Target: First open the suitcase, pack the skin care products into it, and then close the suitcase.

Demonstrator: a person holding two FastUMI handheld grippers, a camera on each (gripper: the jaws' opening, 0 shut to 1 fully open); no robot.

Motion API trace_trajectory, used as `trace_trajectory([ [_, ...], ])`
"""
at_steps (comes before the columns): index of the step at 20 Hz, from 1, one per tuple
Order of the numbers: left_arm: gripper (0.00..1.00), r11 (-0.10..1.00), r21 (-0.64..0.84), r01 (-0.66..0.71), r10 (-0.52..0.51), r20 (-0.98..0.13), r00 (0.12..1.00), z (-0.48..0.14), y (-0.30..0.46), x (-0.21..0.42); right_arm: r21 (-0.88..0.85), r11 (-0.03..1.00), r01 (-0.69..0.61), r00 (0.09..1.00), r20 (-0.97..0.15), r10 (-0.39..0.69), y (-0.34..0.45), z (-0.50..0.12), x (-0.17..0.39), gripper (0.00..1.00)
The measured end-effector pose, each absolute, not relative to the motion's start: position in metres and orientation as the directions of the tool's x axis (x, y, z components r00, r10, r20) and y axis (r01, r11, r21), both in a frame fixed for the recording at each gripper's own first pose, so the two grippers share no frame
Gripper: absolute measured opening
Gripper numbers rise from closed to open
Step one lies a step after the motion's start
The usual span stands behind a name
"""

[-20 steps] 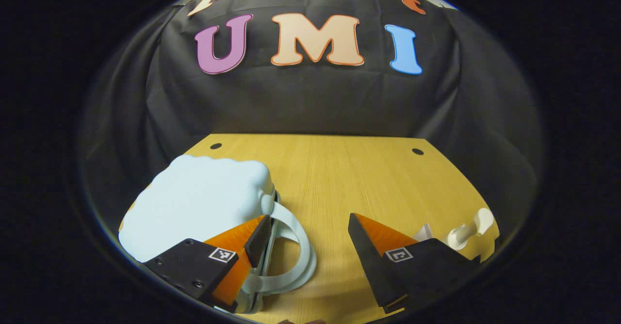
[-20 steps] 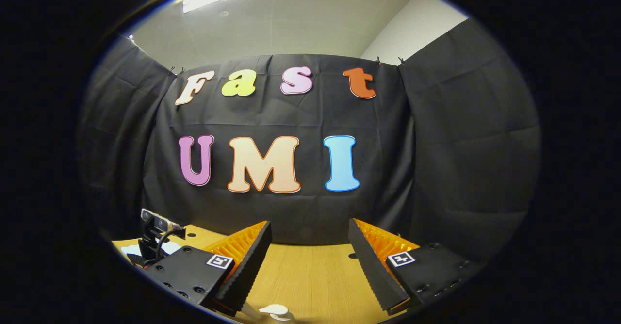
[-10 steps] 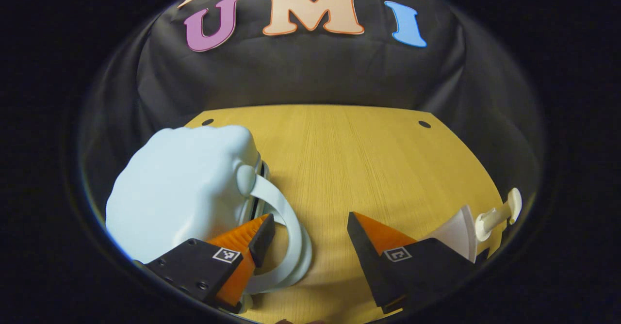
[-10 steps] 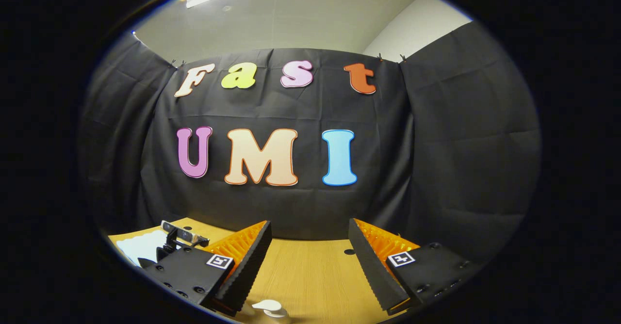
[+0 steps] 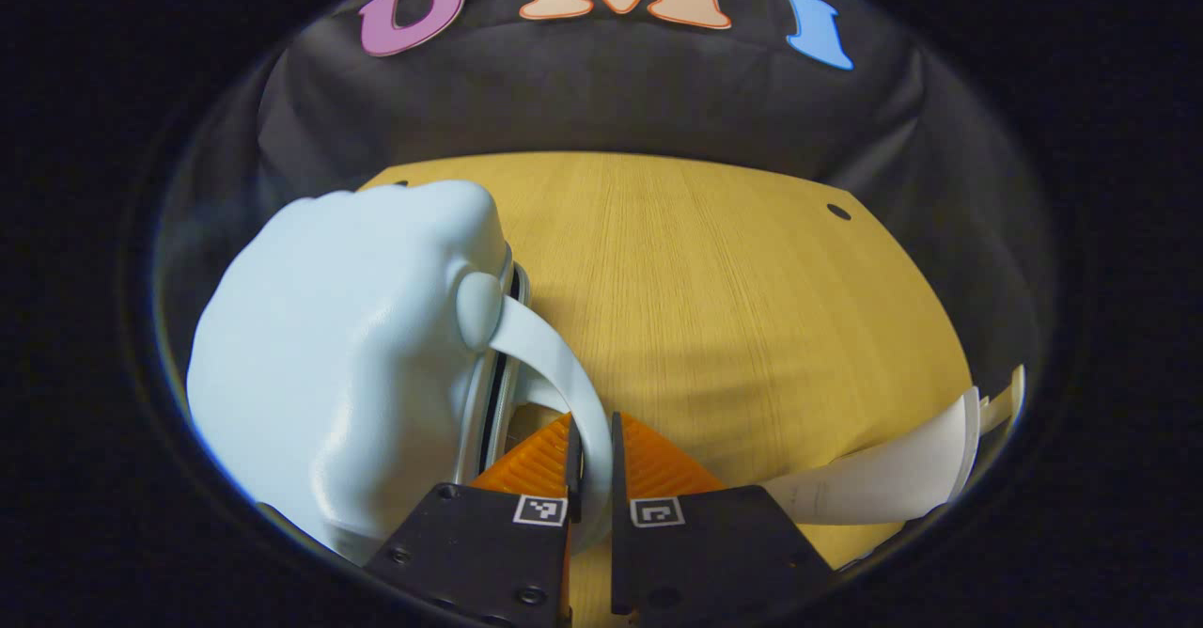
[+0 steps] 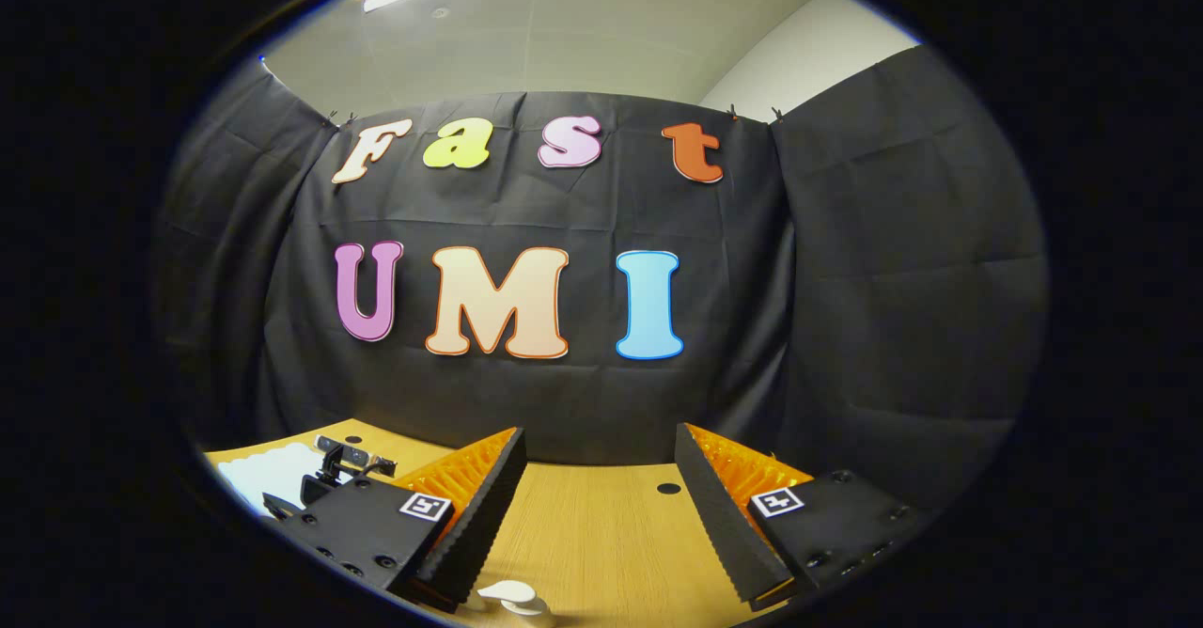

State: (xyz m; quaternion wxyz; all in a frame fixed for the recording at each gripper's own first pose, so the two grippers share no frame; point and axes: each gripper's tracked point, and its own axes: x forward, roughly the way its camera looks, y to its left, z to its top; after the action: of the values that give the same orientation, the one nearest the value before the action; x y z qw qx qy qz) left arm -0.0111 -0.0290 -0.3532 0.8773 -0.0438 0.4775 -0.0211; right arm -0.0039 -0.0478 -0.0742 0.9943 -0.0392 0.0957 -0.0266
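Observation:
A pale blue suitcase (image 5: 348, 346) lies closed on the wooden table (image 5: 733, 280), at the left of the left gripper view. Its looped handle (image 5: 554, 365) arcs out toward me. My left gripper (image 5: 592, 426) is shut on that handle, both fingers pressing the strap. A white skin care bottle (image 5: 883, 478) with a pump head (image 5: 1001, 407) lies to the right of it. In the right gripper view, my right gripper (image 6: 598, 432) hovers open over the table, nothing between its fingers; a white pump top (image 6: 507, 596) sits just below them.
Black cloth walls close the table at the back and sides. The table has small dark holes (image 5: 837, 211) near its far corners. In the right gripper view, the other gripper's camera mount (image 6: 343, 463) and the suitcase (image 6: 268, 468) show at the lower left.
My left gripper moved forward and down, then closed its fingers on the suitcase handle. The right gripper stayed open and barely shifted.

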Motion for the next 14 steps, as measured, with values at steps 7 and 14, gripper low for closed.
trace_trajectory([
  [7, 0.02, 0.996, -0.076, 0.046, -0.089, -0.814, 0.574, -0.340, -0.033, -0.009, -0.071, 0.997, 0.032, 0.984, -0.175, -0.044, -0.040, -0.073, -0.003, 0.99],
  [14, 0.00, 0.991, -0.122, 0.045, -0.123, -0.773, 0.622, -0.300, -0.030, -0.002, -0.037, 0.999, 0.027, 0.985, -0.172, -0.033, -0.032, -0.075, -0.003, 1.00],
])
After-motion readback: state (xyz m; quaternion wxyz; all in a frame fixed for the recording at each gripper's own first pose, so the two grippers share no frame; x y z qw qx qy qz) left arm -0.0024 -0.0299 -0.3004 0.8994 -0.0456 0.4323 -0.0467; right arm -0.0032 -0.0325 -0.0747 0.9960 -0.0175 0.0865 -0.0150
